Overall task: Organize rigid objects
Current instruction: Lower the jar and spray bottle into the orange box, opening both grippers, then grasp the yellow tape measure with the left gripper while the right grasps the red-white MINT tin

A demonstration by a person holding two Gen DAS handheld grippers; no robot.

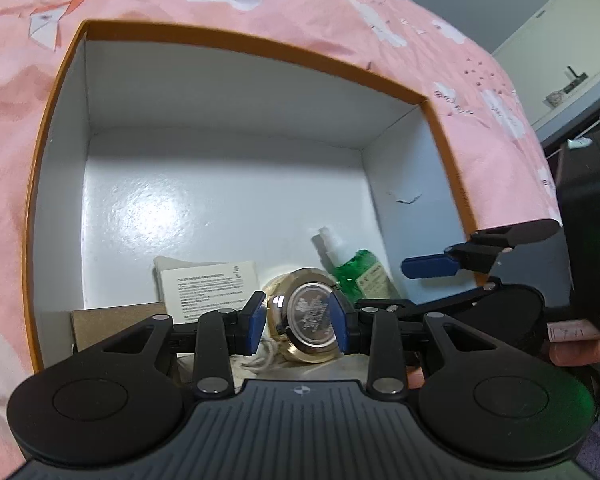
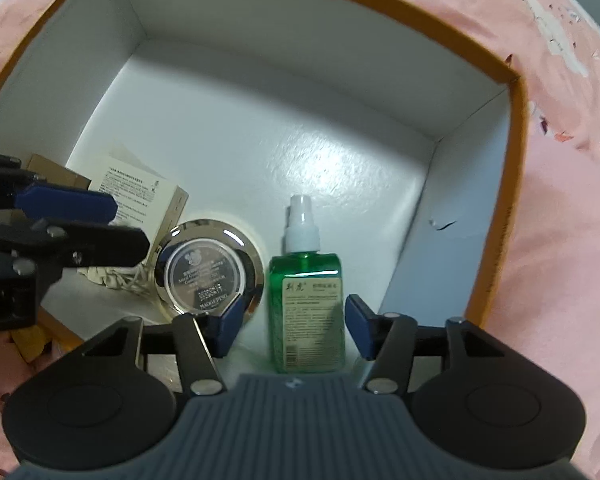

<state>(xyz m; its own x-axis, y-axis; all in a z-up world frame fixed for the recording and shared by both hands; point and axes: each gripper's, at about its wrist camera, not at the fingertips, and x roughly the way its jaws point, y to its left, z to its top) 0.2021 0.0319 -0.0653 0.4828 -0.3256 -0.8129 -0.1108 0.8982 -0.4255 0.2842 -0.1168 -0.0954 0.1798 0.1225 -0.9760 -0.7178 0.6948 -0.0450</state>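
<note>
A white box with an orange rim lies open on pink bedding; it also shows in the right wrist view. Inside lie a round gold compact, a green spray bottle, a white printed carton and a brown carton. My left gripper has its blue pads on either side of the compact, touching or nearly so. My right gripper is open, its pads apart on either side of the green bottle.
Pink patterned bedding surrounds the box. A white cord or cloth lies beside the compact. The right gripper shows at the right edge of the left wrist view, the left gripper at the left edge of the right wrist view. A cabinet stands behind.
</note>
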